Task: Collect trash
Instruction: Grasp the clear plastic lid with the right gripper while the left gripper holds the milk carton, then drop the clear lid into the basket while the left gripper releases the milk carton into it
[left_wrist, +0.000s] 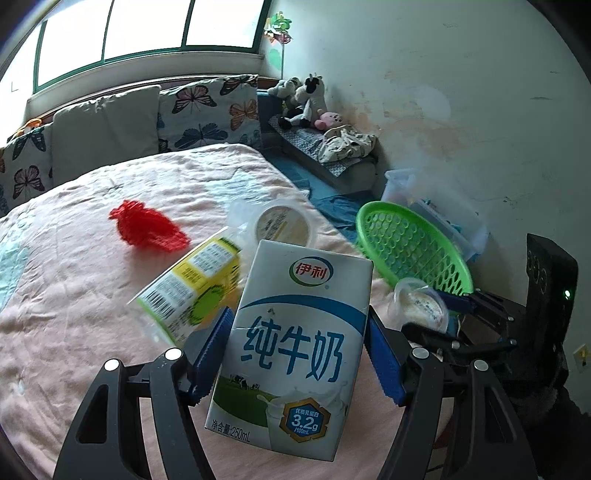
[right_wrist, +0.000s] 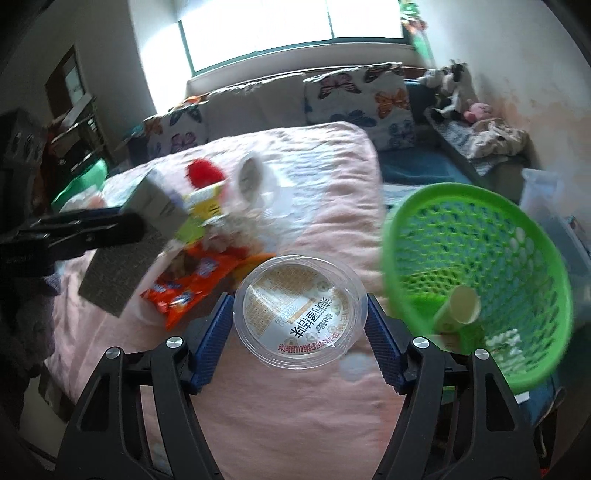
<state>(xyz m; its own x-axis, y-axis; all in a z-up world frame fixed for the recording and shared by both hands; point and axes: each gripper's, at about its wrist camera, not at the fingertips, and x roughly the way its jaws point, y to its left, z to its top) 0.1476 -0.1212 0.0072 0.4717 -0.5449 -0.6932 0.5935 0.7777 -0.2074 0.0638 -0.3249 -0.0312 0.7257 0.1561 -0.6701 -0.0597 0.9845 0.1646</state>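
While left gripper (left_wrist: 295, 354) clamps milk carton (left_wrist: 295, 339) | right gripper (right_wrist: 300, 321) grips cup (right_wrist: 301, 314) (basket (right_wrist: 517, 236) rim near)

A white-and-blue milk carton (left_wrist: 295, 350) stands tilted above the pink bed (left_wrist: 74, 314). A clear round cup (right_wrist: 301, 314) with a printed lid shows lid-on, apparently lifted off the bed, just beside the green basket (right_wrist: 476, 236).

One milk carton (left_wrist: 295, 347); one green mesh basket (right_wrist: 476, 280), with one paper cup (right_wrist: 460, 304) lying inside; two clear round lidded tubs (right_wrist: 301, 315) (left_wrist: 284, 223); one yellow-green labelled packet (left_wrist: 192, 284); one orange snack wrapper (right_wrist: 192, 284); one red crumpled piece (left_wrist: 147, 230); two butterfly-print cushions (left_wrist: 214, 110) (a third shows only at the frame's edge).
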